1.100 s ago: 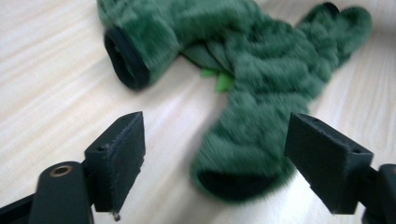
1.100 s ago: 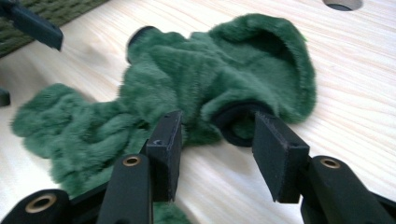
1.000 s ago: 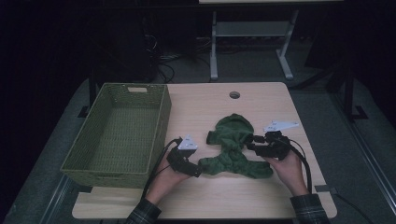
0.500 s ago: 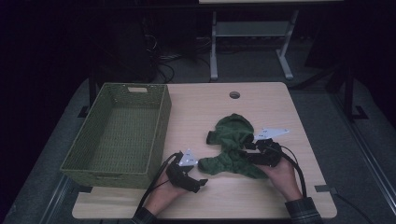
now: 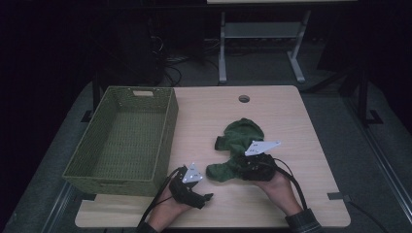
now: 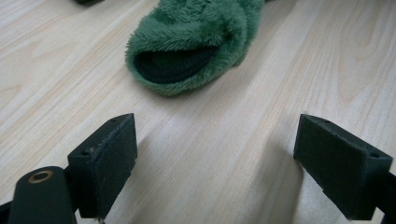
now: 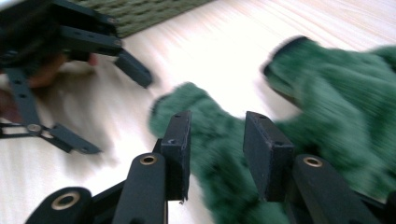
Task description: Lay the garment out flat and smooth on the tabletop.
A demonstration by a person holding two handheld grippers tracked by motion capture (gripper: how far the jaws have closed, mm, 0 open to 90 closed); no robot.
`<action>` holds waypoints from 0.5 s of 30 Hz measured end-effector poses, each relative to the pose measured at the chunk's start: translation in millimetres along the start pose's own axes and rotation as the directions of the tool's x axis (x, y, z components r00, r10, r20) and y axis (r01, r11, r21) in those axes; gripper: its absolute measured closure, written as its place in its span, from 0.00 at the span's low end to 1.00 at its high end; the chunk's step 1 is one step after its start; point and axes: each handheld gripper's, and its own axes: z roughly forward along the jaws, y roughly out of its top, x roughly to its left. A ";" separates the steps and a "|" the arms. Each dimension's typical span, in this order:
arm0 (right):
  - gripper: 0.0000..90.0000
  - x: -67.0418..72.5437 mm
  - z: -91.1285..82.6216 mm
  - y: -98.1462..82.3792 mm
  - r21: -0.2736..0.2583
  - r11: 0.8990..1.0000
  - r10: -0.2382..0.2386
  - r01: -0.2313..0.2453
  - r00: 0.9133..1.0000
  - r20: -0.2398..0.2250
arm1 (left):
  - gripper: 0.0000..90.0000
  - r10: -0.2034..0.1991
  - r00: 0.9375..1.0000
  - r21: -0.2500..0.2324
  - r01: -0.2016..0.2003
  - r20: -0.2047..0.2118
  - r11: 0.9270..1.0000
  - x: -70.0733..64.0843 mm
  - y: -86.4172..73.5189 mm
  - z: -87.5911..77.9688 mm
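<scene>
Woven green basket far left, then left gripper low over bare tabletop with jaws spread wide and empty, fuzzy green garment mid-table, right gripper just closing around its nearest fold.

Table layout, seen from above.
Woven green rectangular basket on the pale wooden table, left side; crumpled green fleece garment right of it; left gripper near the front edge, between them.
</scene>
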 end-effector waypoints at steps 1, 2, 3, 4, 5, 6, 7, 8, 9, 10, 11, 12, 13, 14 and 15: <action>0.70 3.3 2.1 1.4 -0.002 1.000 -0.005 0.005 1.000 -0.011 | 0.14 0.001 1.000 -0.013 -0.001 -0.001 1.000 -0.3 -1.9 -0.1; 0.70 6.0 4.6 2.7 -0.006 1.000 -0.014 0.014 1.000 -0.023 | 0.14 0.000 1.000 -0.011 0.000 -0.001 1.000 -0.2 -2.3 -0.8; 0.71 9.2 7.0 4.2 -0.004 1.000 -0.017 0.017 0.999 -0.032 | 0.14 0.003 1.000 -0.010 -0.003 -0.002 1.000 0.0 -2.8 -1.3; 0.72 12.1 9.8 5.7 -0.005 1.000 -0.022 0.022 0.999 -0.038 | 0.14 0.004 1.000 -0.011 -0.004 0.000 1.000 0.2 -3.2 -1.6; 0.72 15.8 13.0 7.4 -0.003 1.000 -0.029 0.029 0.998 -0.049 | 0.14 0.006 1.000 -0.009 -0.006 0.001 1.000 0.5 -3.3 -1.8; 0.73 17.6 15.0 8.4 -0.002 0.999 -0.040 0.040 0.998 -0.052 | 0.14 0.007 1.000 -0.009 -0.007 0.001 1.000 0.6 -3.3 -1.9; 0.73 20.7 18.4 10.5 -0.002 0.999 -0.050 0.050 0.997 -0.059 | 0.14 0.006 1.000 -0.010 -0.006 0.001 1.000 0.6 -3.3 -1.9; 0.74 22.7 20.4 11.9 0.001 0.999 -0.049 0.050 0.997 -0.067 | 0.14 0.007 1.000 -0.009 -0.007 0.002 1.000 0.6 -3.4 -1.9; 0.75 25.4 23.7 14.2 0.000 0.998 -0.062 0.062 0.995 -0.073 | 0.14 0.007 1.000 -0.009 -0.007 0.002 1.000 0.6 -3.3 -1.9; 0.75 27.7 25.4 15.6 0.001 0.998 -0.062 0.062 0.995 -0.075 | 0.14 0.008 1.000 -0.008 -0.008 0.003 1.000 0.7 -3.4 -2.0; 0.76 29.7 28.3 17.1 0.003 0.998 -0.070 0.071 0.994 -0.080 | 0.14 0.007 1.000 -0.009 -0.007 0.004 1.000 0.7 -3.4 -2.0; 0.76 31.4 31.5 18.1 0.004 0.997 -0.080 0.080 0.993 -0.086 | 0.14 0.008 1.000 -0.011 -0.008 0.003 1.000 0.8 -3.5 -1.9; 0.77 33.6 34.8 19.0 0.008 0.997 -0.079 0.080 0.993 -0.091 | 0.14 0.008 1.000 -0.012 -0.008 0.003 1.000 0.8 -3.5 -1.7; 0.77 34.6 38.8 19.4 0.010 0.996 -0.089 0.090 0.991 -0.096 | 0.14 0.010 1.000 -0.011 -0.010 0.002 1.000 1.0 -3.6 -1.8; 0.78 36.1 42.8 19.6 0.017 0.996 -0.090 0.092 0.991 -0.101 | 0.14 0.011 1.000 -0.011 -0.011 0.003 1.000 1.1 -3.6 -1.9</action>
